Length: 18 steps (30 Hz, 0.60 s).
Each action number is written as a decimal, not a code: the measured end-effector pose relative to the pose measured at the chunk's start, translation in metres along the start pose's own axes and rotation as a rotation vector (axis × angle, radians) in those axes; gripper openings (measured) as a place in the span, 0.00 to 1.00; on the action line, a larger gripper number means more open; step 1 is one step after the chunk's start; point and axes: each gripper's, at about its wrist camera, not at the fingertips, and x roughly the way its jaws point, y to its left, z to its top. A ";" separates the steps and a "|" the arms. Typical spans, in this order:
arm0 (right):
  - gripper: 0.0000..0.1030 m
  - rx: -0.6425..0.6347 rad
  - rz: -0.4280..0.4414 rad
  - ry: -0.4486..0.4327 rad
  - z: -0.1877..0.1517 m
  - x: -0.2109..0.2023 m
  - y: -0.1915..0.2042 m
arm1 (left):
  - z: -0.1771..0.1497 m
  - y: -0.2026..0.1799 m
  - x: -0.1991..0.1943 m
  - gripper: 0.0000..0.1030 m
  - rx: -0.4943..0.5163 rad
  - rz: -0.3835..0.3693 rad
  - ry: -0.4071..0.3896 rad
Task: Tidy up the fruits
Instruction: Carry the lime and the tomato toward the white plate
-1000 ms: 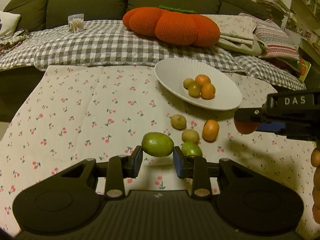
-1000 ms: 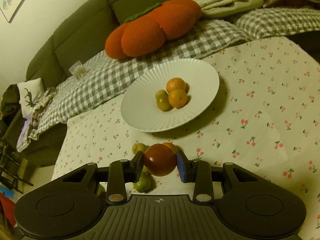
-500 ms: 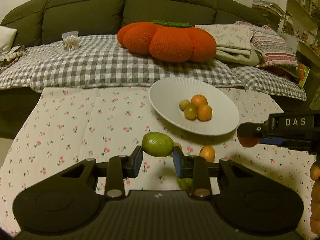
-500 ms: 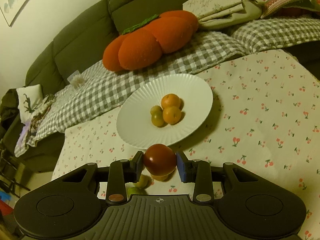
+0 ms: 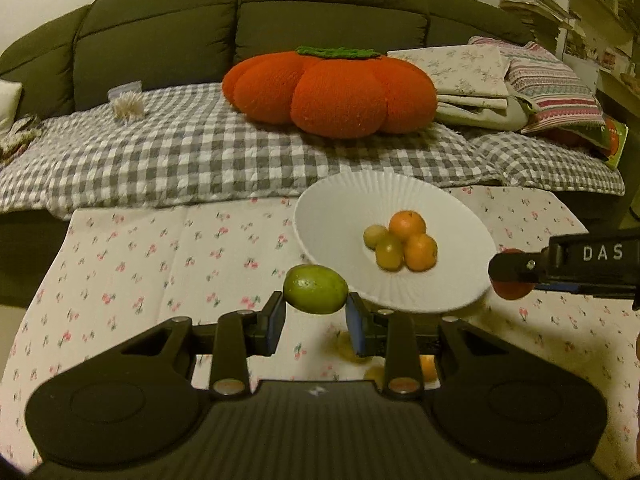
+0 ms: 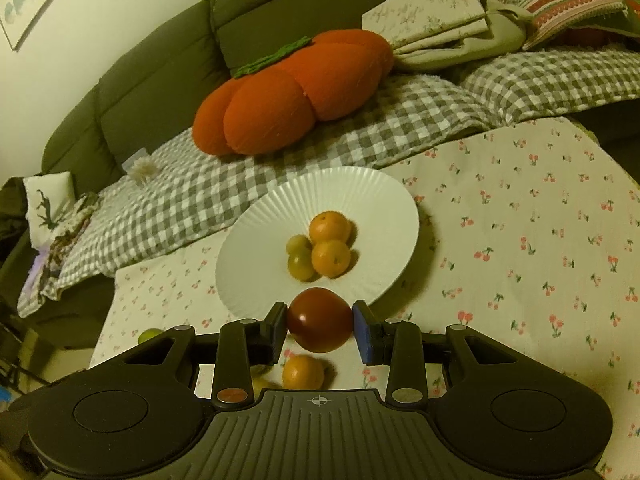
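My left gripper (image 5: 315,314) is shut on a green fruit (image 5: 315,289), held above the table just left of the white ribbed plate (image 5: 320,208). My right gripper (image 6: 320,332) is shut on a dark red tomato (image 6: 320,319), held at the plate's (image 6: 248,248) near rim; it also shows at the right of the left wrist view (image 5: 512,276). The plate holds two oranges (image 5: 407,225) and two yellow-green fruits (image 5: 389,255). An orange (image 6: 303,372) and small yellowish fruits lie on the tablecloth below the grippers, partly hidden.
The table has a white cherry-print cloth (image 5: 160,256). Behind it a sofa with a grey checked blanket (image 5: 180,152) carries an orange pumpkin cushion (image 5: 332,92) and folded linens (image 5: 472,80). A small green fruit (image 6: 149,336) shows at the table's left edge.
Both grippers have risen and moved toward the plate with their fruits held. The loose fruits on the cloth have slid under the grippers.
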 end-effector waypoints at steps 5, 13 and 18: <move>0.33 0.007 -0.016 0.002 0.012 0.011 -0.007 | 0.011 -0.009 0.018 0.30 0.033 -0.009 -0.004; 0.33 0.014 -0.038 0.003 0.029 0.032 -0.019 | 0.017 -0.013 0.048 0.30 0.052 -0.039 -0.002; 0.33 0.012 -0.040 -0.002 0.036 0.044 -0.022 | 0.016 -0.011 0.061 0.30 0.068 -0.057 -0.018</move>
